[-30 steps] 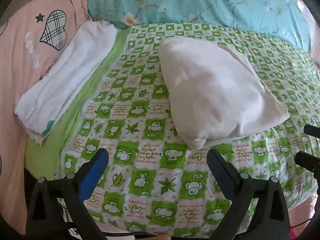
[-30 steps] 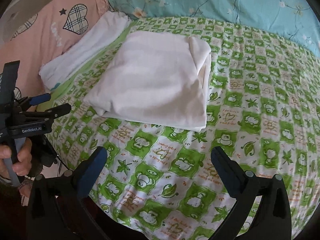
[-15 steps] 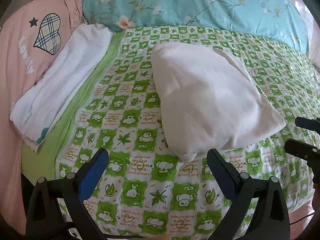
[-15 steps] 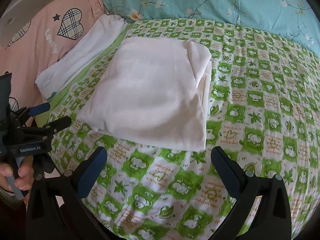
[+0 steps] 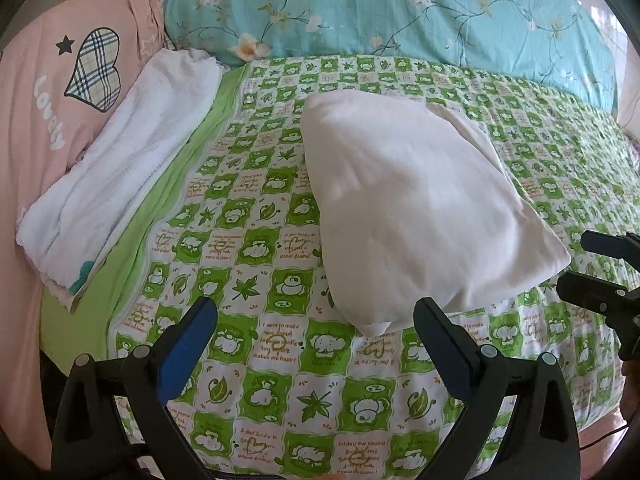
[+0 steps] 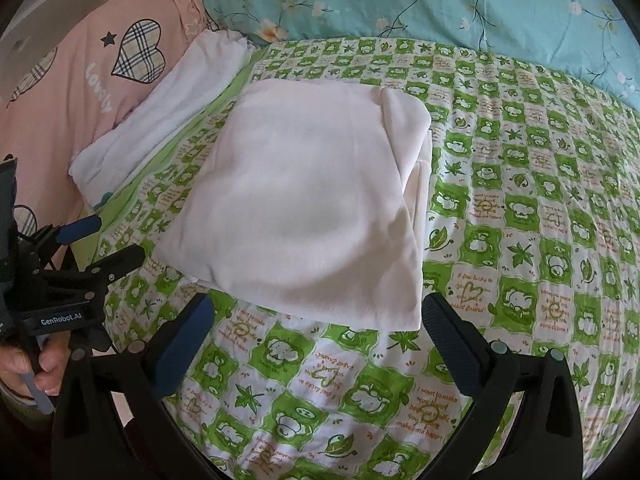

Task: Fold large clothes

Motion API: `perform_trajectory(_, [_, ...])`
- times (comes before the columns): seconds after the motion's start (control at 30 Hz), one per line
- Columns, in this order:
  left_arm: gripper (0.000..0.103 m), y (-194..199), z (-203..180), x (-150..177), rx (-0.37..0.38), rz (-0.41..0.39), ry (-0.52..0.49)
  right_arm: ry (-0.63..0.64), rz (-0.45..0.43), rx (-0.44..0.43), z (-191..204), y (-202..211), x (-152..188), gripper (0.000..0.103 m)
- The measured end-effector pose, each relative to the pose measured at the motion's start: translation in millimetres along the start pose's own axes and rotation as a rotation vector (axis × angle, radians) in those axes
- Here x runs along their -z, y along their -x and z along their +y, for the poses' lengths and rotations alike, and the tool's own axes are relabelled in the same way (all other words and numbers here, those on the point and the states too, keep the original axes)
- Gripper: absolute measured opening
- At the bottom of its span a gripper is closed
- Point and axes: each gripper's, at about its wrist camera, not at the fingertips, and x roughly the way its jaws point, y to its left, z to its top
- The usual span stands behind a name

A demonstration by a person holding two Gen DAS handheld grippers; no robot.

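Now, from your left wrist camera, your left gripper (image 5: 314,334) hovers with fingers spread wide and empty above the green-and-white checked cartoon bedsheet (image 5: 256,248); the folded white cloth garment (image 5: 412,208) lies at one o'clock, its corner between the fingertips. From your right wrist camera, your right gripper (image 6: 318,330) is likewise spread and empty, the garment at twelve o'clock, a rolled white towel (image 6: 168,108) at ten.

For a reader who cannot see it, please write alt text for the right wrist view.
A folded white garment lies flat on a green-and-white checked bedsheet, just beyond the open right gripper, which holds nothing. The left gripper, held in a hand, is at the left edge, with a folded white towel and pink bedding behind.
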Motion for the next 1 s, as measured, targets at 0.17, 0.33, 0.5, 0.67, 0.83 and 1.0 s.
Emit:
perform_trajectory(0.17, [0.099, 0.0, 0.7, -0.8, -0.001, -0.004, 0.005, 0.003, 0.001, -0.001, 2.3, -1.2, -1.6, 0.103])
perform_trajectory(0.33, [0.099, -0.4, 0.9, -1.2, 0.004, -0.006, 0.008, 0.000, 0.002, -0.003, 4.5, -2.4, -1.7, 0.103])
perform_trajectory(0.5, [0.099, 0.4, 0.8, -1.2, 0.005, -0.009, 0.009, 0.003, -0.001, -0.001, 6.7, -2.0, -1.5, 0.103])
perform_trajectory(0.67, [0.099, 2.1, -2.1, -0.6, 0.004, -0.011, 0.007, -0.001, -0.009, -0.004, 6.3, 0.5, -1.6, 0.103])
perform_trajectory(0.83, [0.099, 2.6, -3.0, -0.1, 0.006, -0.011, 0.005, -0.002, -0.008, -0.002, 4.7, 0.8, -1.7, 0.103])
perform_trajectory(1.0, [0.099, 1.9, -3.0, -0.1, 0.010, -0.011, 0.003, -0.006, -0.004, -0.003, 3.2, -0.5, -1.9, 0.103])
